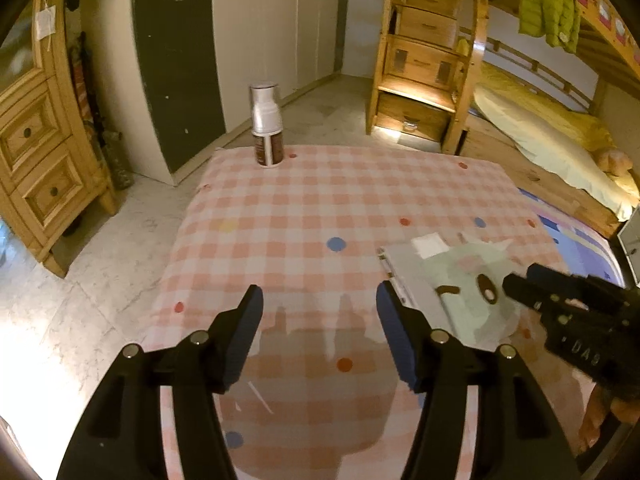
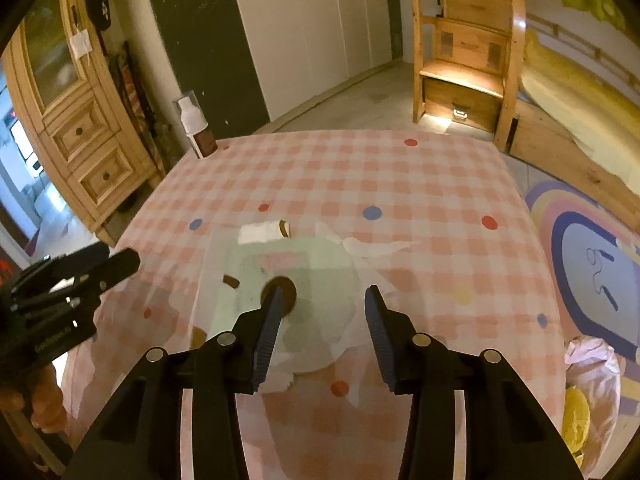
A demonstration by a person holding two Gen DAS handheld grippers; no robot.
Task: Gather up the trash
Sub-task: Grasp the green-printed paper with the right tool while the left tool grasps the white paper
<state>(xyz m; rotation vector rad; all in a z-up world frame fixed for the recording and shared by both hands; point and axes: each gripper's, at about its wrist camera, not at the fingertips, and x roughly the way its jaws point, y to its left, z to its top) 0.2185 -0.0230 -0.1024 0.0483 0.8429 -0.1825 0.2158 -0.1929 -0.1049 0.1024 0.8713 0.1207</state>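
The trash looks like a thin, pale green plastic bag [image 2: 304, 280] lying flat on the checked worktop [image 2: 400, 176], with small brown scraps [image 2: 231, 281] and a white paper [image 2: 258, 233] on it. I judge it light, limp and slippery, best pinched at a loose crinkled edge. It lies just below and ahead of the right claw [image 2: 322, 336], whose jaws stand apart around nothing. The left claw [image 1: 320, 332], also apart and empty, hovers beside the bag's left edge. A spray bottle [image 1: 266, 126] stands at the far corner.
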